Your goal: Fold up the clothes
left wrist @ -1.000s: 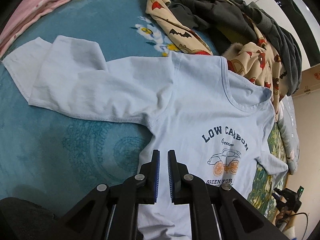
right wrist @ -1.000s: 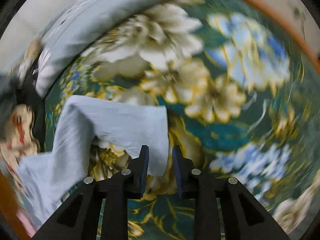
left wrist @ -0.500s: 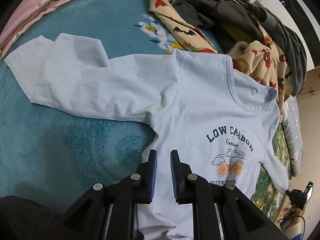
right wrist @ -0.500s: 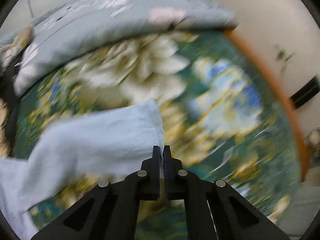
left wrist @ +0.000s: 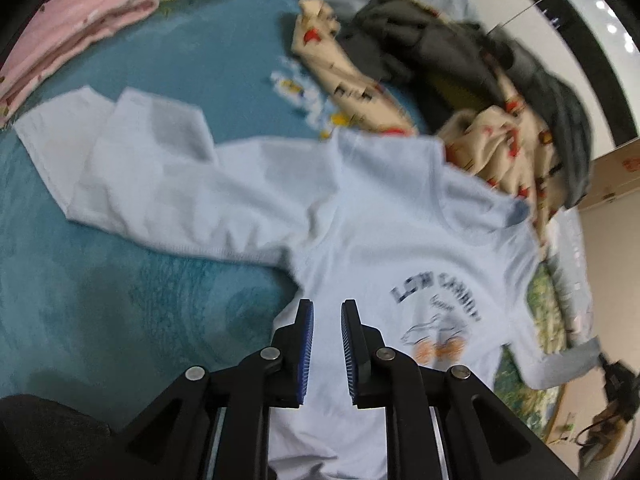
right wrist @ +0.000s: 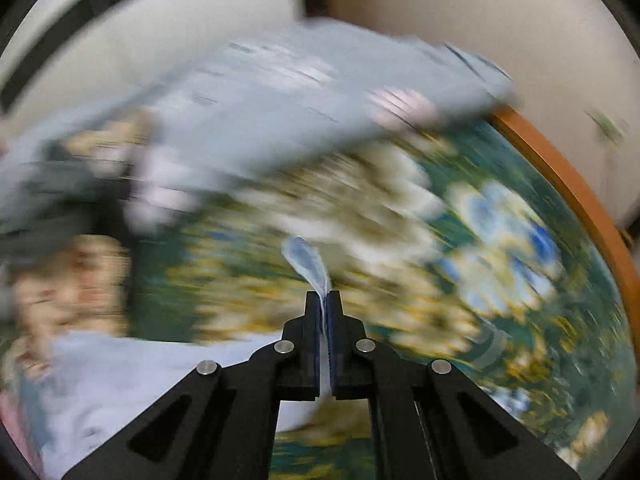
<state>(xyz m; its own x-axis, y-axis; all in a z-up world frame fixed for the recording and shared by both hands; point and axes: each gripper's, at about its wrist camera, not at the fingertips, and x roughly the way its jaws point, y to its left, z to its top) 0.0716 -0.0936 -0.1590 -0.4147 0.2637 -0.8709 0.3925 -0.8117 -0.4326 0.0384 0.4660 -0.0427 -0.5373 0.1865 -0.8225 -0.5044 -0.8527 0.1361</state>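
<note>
Pale blue cotton describes the item under work: a long-sleeved T-shirt (left wrist: 372, 236) lying face up on a bed covered by a teal bedspread (left wrist: 100, 288), printed chest uppermost, neckline toward the heap of clothes at the far edge. One sleeve lies spread flat across the teal surface toward the left side of the bed, its cuff near a folded pink garment (left wrist: 76, 24) at the far left corner. At the far edge sit a cream printed garment (left wrist: 344, 68) and a dark grey garment (left wrist: 440, 52), bunched together and touching the shirt's shoulder. The left gripper (left wrist: 326, 316) hovers over the shirt's side seam below the armpit, its blue-padded fingers (left wrist: 307, 344) set a small gap apart with nothing pinched between them. The right gripper (right wrist: 323, 300) has its fingers pressed together on a thin fold of the shirt's other sleeve (right wrist: 306, 260), a small tuft of fabric protruding past the tips, the rest trailing down to the lower left of that view. Beneath it is floral-patterned bedding (right wrist: 460, 248) in green, white and blue, bordered by a wooden bed frame (right wrist: 580, 196); this view is heavily blurred. A grey-blue quilt (right wrist: 300, 100) lies along the far edge.
</note>
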